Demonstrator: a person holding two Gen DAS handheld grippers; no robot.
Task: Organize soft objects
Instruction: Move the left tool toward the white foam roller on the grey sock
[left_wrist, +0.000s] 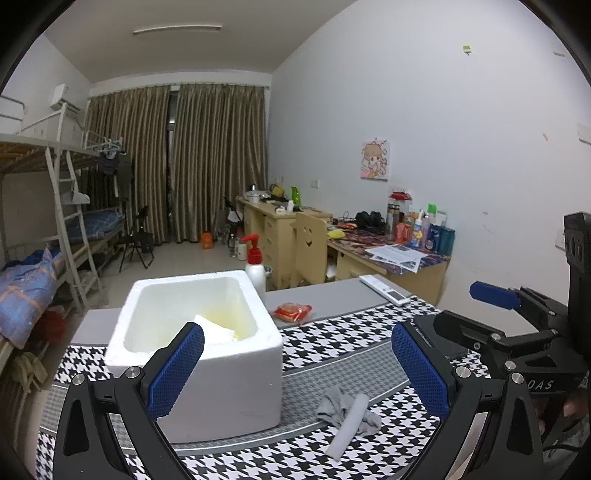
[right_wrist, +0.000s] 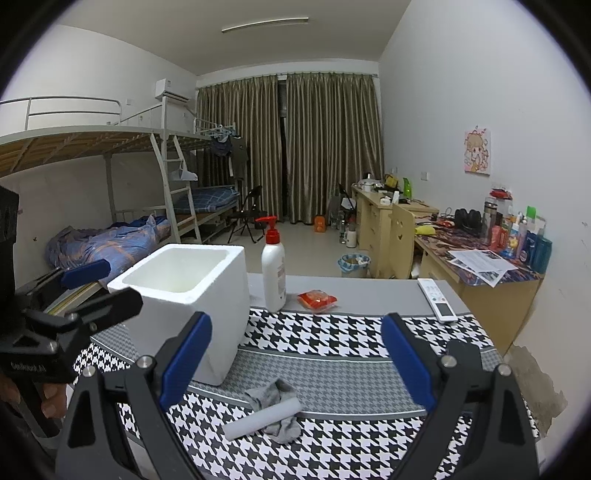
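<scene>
A crumpled grey sock (left_wrist: 334, 404) (right_wrist: 275, 397) lies on the houndstooth tablecloth with a pale grey rolled cloth (left_wrist: 349, 424) (right_wrist: 263, 418) across it. A white foam box (left_wrist: 201, 347) (right_wrist: 192, 295) stands to their left, with a white and yellowish soft item (left_wrist: 218, 328) inside. My left gripper (left_wrist: 297, 369) is open and empty, above the table near the box and sock. My right gripper (right_wrist: 295, 362) is open and empty, above the sock and roll. Each gripper shows at the edge of the other's view (left_wrist: 517, 317) (right_wrist: 74, 306).
A white pump bottle with a red top (right_wrist: 274, 269) (left_wrist: 255, 269) stands behind the box. A red packet (right_wrist: 317, 300) (left_wrist: 291, 312) and a white remote (right_wrist: 437, 300) (left_wrist: 386, 290) lie on the grey tabletop. Bunk beds stand left, cluttered desks right.
</scene>
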